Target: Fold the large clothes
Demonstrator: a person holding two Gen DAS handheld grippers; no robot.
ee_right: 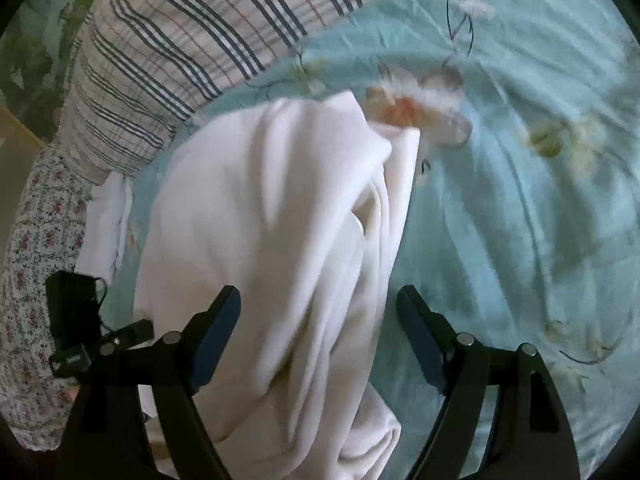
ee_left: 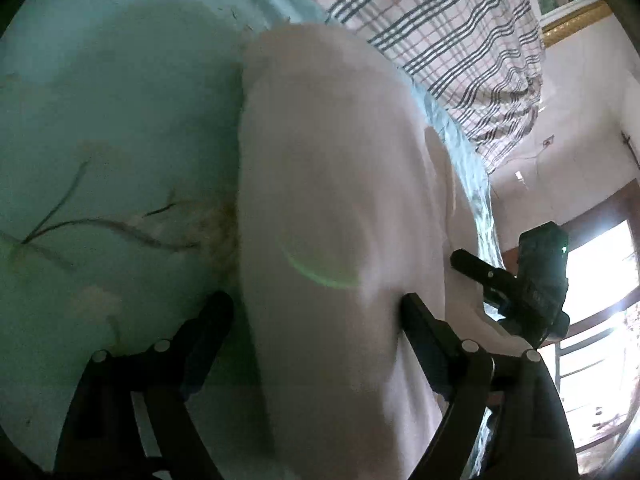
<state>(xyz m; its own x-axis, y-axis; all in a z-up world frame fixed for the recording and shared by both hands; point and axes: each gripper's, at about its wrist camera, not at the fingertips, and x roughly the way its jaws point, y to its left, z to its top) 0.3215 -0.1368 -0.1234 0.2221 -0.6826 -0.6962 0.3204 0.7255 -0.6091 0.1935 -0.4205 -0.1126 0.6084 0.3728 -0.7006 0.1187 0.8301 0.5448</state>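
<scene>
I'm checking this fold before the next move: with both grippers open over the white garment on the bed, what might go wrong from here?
1. The white garment lies bunched in loose ridges, so closing the right gripper here may pinch several layers and spoil the fold.
2. The teal bedsheet lies directly beneath; a deep grab by the left gripper could catch it too.
3. The two grippers are close and might collide.

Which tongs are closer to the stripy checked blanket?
Probably the left tongs, though it's close. Both are open over the white garment on the blue sheet; the stripy checked blanket lies beyond it on the left tongs' side, further from the right tongs.
</scene>
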